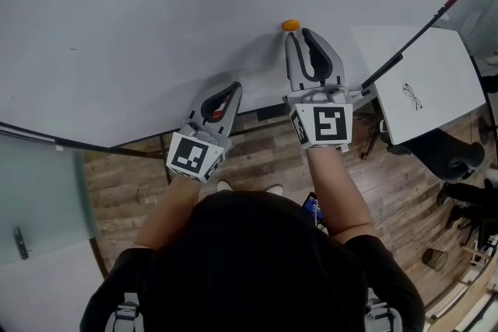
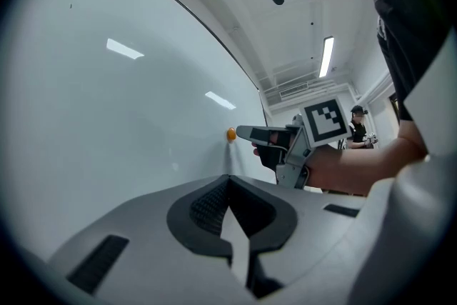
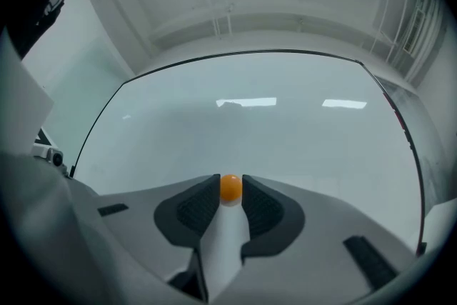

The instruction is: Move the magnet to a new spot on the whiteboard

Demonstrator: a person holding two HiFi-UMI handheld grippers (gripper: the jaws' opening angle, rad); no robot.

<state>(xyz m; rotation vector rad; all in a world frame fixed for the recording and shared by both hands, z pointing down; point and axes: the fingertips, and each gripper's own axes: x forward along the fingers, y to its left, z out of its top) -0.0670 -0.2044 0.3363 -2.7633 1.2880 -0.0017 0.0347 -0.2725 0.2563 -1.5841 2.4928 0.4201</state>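
A small orange magnet [image 1: 290,25] sticks to the big whiteboard [image 1: 156,12]. My right gripper [image 1: 299,33] points at the board with its tips just short of the magnet. In the right gripper view the magnet [image 3: 230,186] shows in the gap between the two dark pads, and the jaws stand apart without pressing on it. The left gripper view shows the magnet [image 2: 230,133] on the board right ahead of the right gripper's tip. My left gripper [image 1: 234,87] is lower and to the left, close to the board's bottom edge, its jaws together and empty [image 2: 230,181].
The board's dark frame [image 1: 101,144] runs along its lower edge. A white table [image 1: 424,82] stands at the right with a dark chair [image 1: 451,155] beside it. A glass panel [image 1: 39,190] is at the lower left. Another person [image 2: 357,128] stands far back in the room.
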